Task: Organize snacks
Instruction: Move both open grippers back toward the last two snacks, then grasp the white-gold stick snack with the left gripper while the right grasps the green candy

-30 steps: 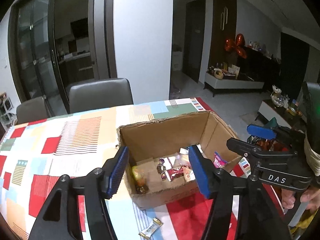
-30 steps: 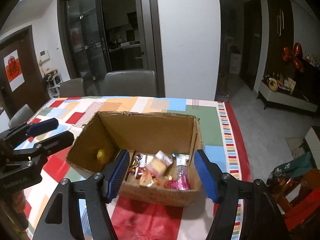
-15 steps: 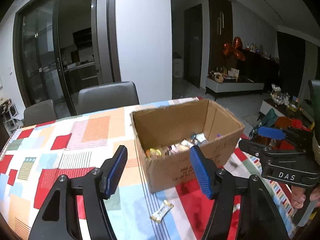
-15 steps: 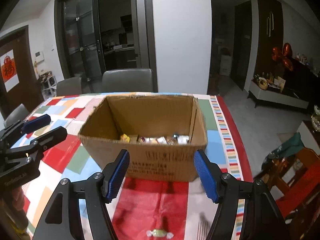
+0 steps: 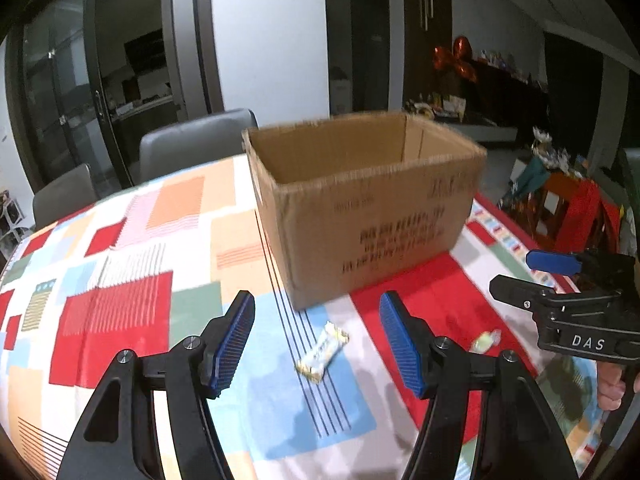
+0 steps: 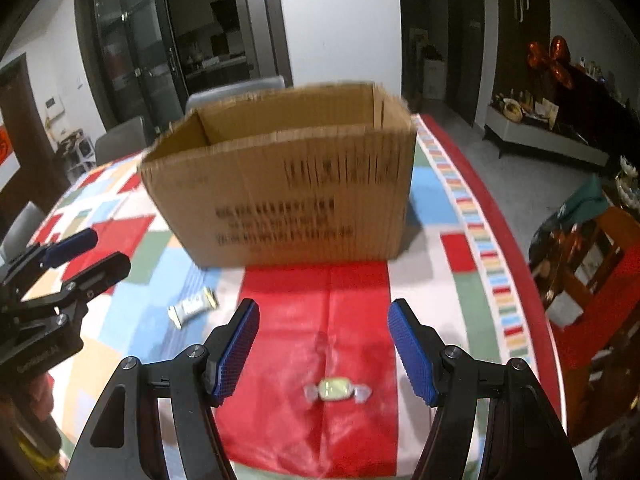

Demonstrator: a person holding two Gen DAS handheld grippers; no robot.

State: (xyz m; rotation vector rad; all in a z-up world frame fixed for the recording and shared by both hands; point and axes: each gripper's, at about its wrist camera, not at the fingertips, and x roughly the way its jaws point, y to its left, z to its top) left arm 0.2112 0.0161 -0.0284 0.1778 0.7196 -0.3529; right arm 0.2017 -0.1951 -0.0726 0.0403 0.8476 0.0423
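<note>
An open cardboard box (image 5: 372,216) stands on the patchwork tablecloth (image 5: 116,312); its contents are hidden from this low angle. It also shows in the right wrist view (image 6: 288,188). A white-and-gold wrapped bar (image 5: 322,352) lies on the cloth in front of the box, just ahead of my open, empty left gripper (image 5: 318,344). The bar also shows in the right wrist view (image 6: 193,306). A pale green wrapped candy (image 6: 337,390) lies on a red patch between the fingers of my open, empty right gripper (image 6: 324,346). The candy also shows in the left wrist view (image 5: 485,340).
Grey chairs (image 5: 196,144) stand behind the table's far side. The table's right edge (image 6: 520,248) drops to the floor, with red chairs and clutter (image 6: 592,248) beyond. In the left wrist view the right gripper (image 5: 568,300) is at the right.
Both grippers have pulled back and dropped low toward the table. The view went from looking down into the box at the snacks to seeing its front wall; the bar and candy now lie close ahead.
</note>
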